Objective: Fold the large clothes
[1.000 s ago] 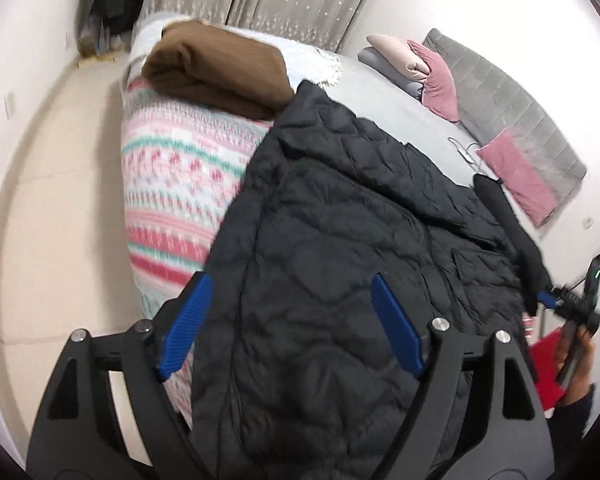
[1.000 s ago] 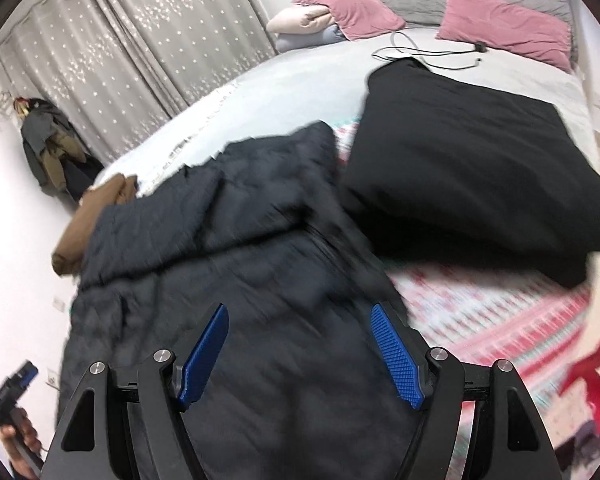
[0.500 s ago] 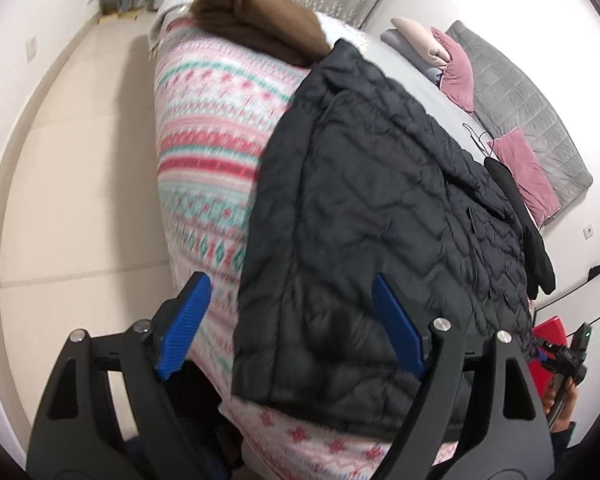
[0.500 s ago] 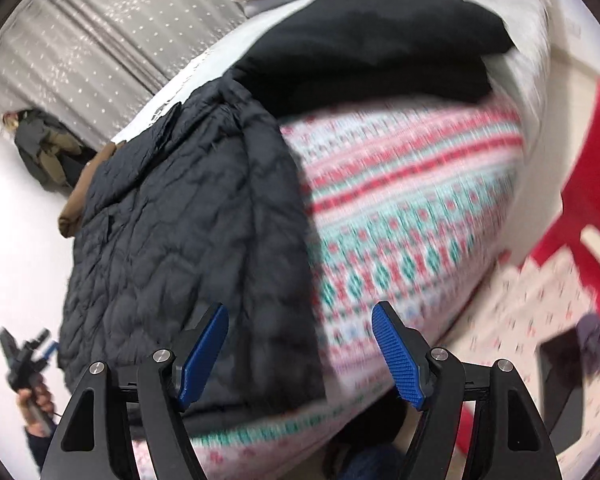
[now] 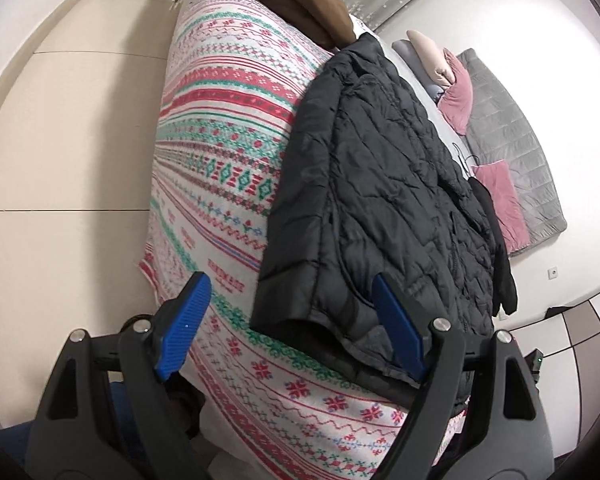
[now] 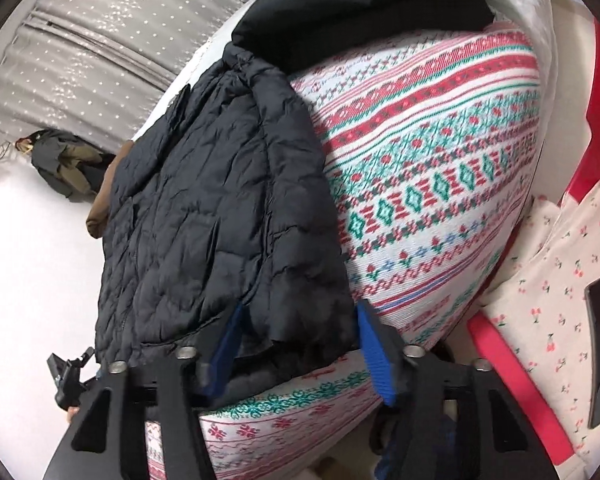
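**At the foot of the bed, both grippers facing a dark quilted jacket**

On the bed, across a patterned blanket (image 5: pixel 220 152) of red, green and white bands, a dark quilted jacket (image 5: pixel 380 184) is lying spread out, its hem hanging over the near edge. In the left wrist view, the left gripper (image 5: pixel 296 328) is hovering with its jaws standing wide, the left blue pad over bare blanket and the right one at the jacket's hem; whether that pad is touching cloth is hard to tell. A brown folded garment (image 5: pixel 300 4) is sitting beyond the jacket, cut off at the top of the frame. Farther right, pink pillows (image 5: pixel 458 96) and a grey quilt (image 5: pixel 516 136) are lying by the wall, and a black garment (image 5: pixel 500 248) is peeking out from behind the jacket, mostly hidden.

In the right wrist view, the right gripper (image 6: pixel 300 348) is bracketing the jacket's (image 6: pixel 204 216) lower corner with open jaws, gripping nothing; the left pad is blurred and partly tucked behind the cloth. The left gripper's (image 6: pixel 66 376) tip is showing at the lower left, mostly hidden. A floral cloth (image 6: pixel 548 280) on something red is running out of frame at the right.
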{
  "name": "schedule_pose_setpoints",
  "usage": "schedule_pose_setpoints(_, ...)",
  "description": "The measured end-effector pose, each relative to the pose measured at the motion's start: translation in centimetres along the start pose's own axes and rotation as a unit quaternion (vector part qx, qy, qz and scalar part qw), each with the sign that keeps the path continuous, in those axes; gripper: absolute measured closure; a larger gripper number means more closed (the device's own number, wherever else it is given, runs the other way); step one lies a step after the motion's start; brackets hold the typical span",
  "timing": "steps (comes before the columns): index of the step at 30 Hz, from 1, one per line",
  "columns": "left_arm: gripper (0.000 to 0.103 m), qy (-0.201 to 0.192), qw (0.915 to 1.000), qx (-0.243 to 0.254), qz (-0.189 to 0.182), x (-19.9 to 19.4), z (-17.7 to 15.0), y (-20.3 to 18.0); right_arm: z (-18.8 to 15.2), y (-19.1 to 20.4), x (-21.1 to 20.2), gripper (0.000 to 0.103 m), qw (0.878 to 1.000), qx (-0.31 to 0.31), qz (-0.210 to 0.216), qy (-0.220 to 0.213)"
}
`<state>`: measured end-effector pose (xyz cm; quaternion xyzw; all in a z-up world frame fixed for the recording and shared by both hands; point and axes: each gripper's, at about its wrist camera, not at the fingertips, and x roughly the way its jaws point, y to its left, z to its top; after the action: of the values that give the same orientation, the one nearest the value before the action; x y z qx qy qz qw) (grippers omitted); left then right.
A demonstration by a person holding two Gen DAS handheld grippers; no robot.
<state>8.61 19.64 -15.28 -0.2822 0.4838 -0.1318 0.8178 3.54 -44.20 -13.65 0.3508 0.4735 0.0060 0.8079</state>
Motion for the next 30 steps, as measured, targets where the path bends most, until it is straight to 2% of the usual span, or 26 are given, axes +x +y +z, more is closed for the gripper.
schedule_pose_setpoints(2,0.02,0.004,1.0,0.004,0.003,0.3,-0.2,-0.3,-0.1,0.1,0.3,0.06,1.0,0.003,-0.003,0.002)
schedule_pose_setpoints(5,0.021,0.01,0.9999,0.004,0.008,0.9,-0.3,-0.5,-0.2,-0.1,0.5,0.064,1.0,0.017,0.001,-0.001)
schedule_pose_setpoints(9,0.028,0.005,1.0,0.003,0.003,1.2,-0.3,-0.9,-0.4,-0.2,0.5,0.068,1.0,0.027,0.007,-0.004)
schedule_pose_setpoints(11,0.037,0.005,0.9999,0.011,0.004,1.4,-0.5,-1.3,-0.5,-0.2,0.5,0.073,1.0,0.024,0.003,-0.005)
schedule_pose_setpoints(14,0.044,0.009,0.9997,0.018,0.012,1.8,-0.7,-1.6,-0.6,0.2,0.8,0.079,1.0,0.017,-0.006,-0.006)
schedule_pose_setpoints(18,0.058,0.014,0.9997,0.017,0.007,2.0,-0.7,-1.6,-0.7,0.3,1.2,0.08,1.0,0.03,-0.004,-0.007)
schedule_pose_setpoints(23,0.083,0.014,0.9996,0.025,-0.001,1.7,-0.7,-2.1,-0.7,1.0,0.2,0.092,0.999,0.015,0.009,-0.028)
schedule_pose_setpoints(26,0.089,0.008,0.9997,0.022,-0.005,1.2,-0.6,-2.3,-0.8,1.3,-0.5,0.094,0.999,0.01,0.015,-0.045)
schedule_pose_setpoints(30,0.092,-0.005,0.9996,0.026,-0.01,0.2,-0.3,-2.9,-0.9,1.4,-1.8,0.097,0.997,0.011,0.026,-0.07)
